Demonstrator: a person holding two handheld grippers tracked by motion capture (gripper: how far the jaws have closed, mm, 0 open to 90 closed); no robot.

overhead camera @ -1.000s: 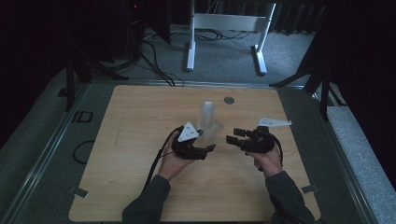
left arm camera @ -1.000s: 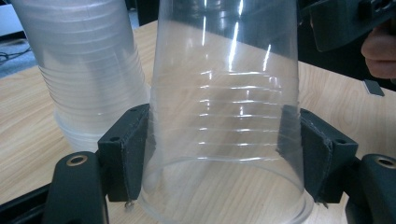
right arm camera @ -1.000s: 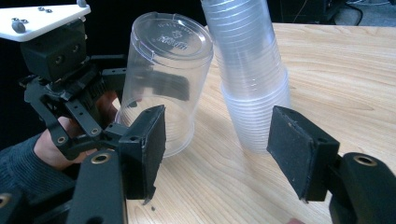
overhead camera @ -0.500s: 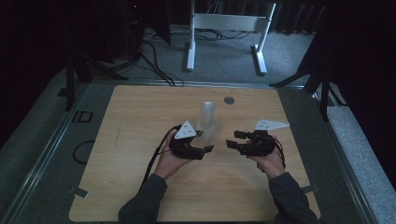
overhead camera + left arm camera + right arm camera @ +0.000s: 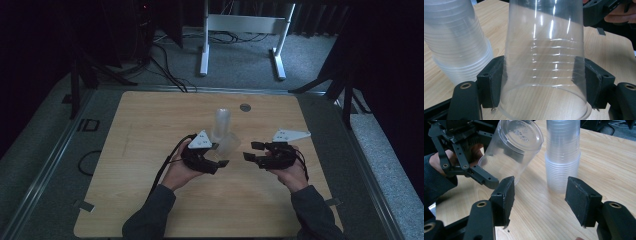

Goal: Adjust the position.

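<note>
left gripper [image 5: 220, 154] clamped on single clear plastic cup [image 5: 544, 62] mid-frame, right gripper [image 5: 539, 202] jaws apart, just been closing, empty, stack of clear plastic cups [image 5: 562, 155] upper centre

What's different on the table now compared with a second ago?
The right gripper has edged slightly toward the single clear plastic cup, and its jaws have just been closing, with nothing between them. The rest is unchanged: the left gripper keeps that cup clamped and tilted, and the stack of clear plastic cups stands upside down on the wooden table.
</note>
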